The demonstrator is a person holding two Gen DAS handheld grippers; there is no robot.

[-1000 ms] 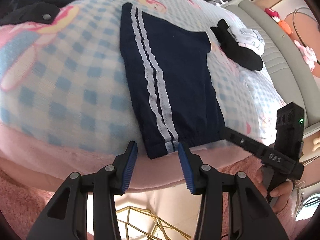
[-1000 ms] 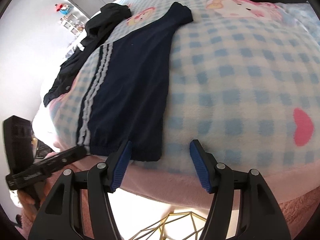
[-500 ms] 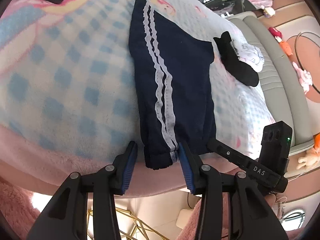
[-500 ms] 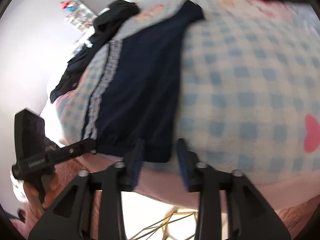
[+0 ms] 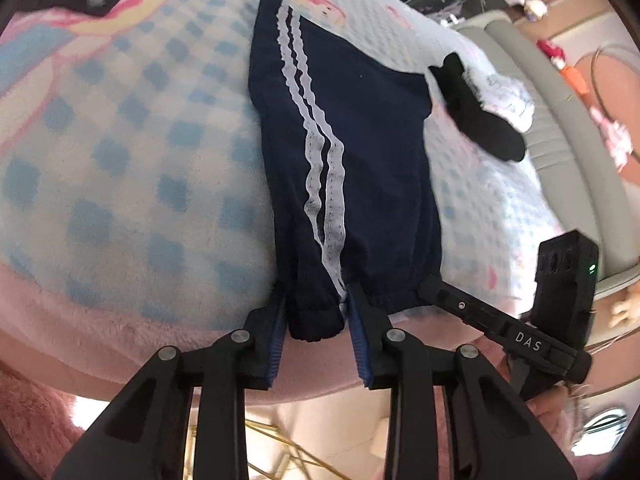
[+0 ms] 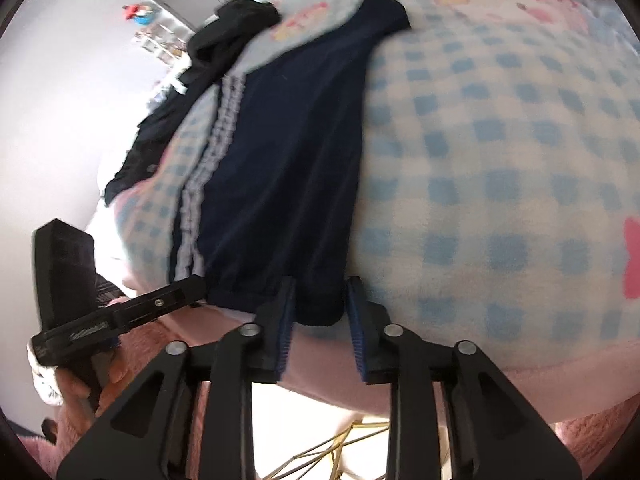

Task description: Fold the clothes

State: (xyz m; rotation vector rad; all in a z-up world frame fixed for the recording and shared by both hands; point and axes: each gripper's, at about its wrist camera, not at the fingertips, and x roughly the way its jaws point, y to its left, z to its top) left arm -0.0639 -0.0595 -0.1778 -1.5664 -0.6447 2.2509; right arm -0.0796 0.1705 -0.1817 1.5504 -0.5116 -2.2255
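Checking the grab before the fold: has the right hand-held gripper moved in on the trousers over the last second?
Yes. The right hand-held gripper has slid left along the blanket's pink edge and now straddles the plain corner of the trousers' cuff.

A soft, matt navy cloth garment [image 5: 372, 168] carries two white lacy trim stripes [image 5: 324, 184] with a scalloped, perforated texture, and its gathered hem looks elasticated. Beneath it lies a fluffy blue-and-white checked fleece blanket [image 5: 132, 168] with a plush pink border, its nap thick and fuzzy. The left gripper [image 5: 318, 338] and right gripper [image 6: 320, 328] are matt black plastic with small shiny metal rivets; their fingers wear ribbed blue rubbery pads [image 5: 358, 344]. Behind, a smooth grey padded headboard [image 5: 560, 128] looks like leather. A matt black cloth piece [image 5: 476, 116] lies nearby.
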